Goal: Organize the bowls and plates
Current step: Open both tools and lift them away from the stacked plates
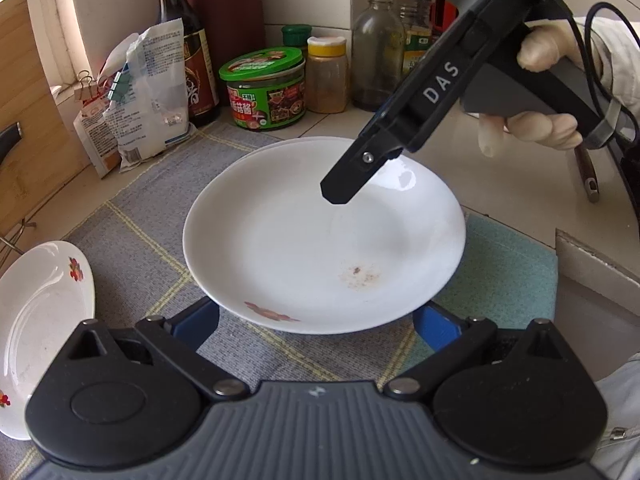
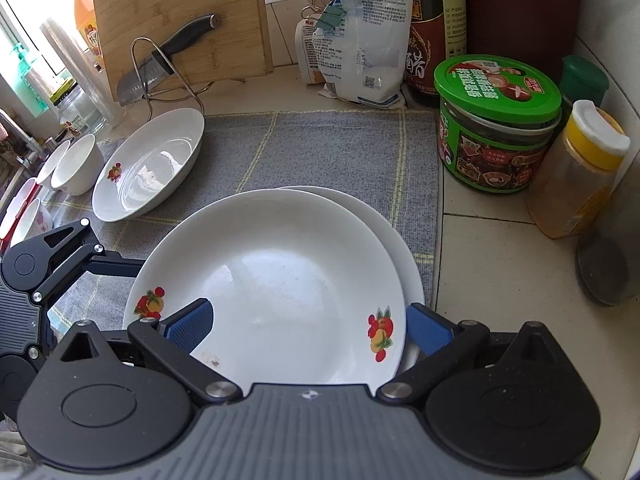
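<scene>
Both grippers stand wide apart: the left gripper (image 1: 316,322) with the near rim of the top plate (image 1: 324,236) between its blue pads, the right gripper (image 2: 308,328) likewise, gripping nothing as far as I can tell. That plate rests offset on a second plate (image 2: 404,240) on the grey mat (image 2: 320,148). Left of the right gripper, a third plate (image 2: 148,168) leans, apparently against the knife rack (image 2: 160,68), with small bowls (image 2: 76,164) beyond.

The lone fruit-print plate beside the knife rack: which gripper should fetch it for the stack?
Probably left. The left gripper sits nearer that plate; the right gripper is open over the stacked plates.
</scene>
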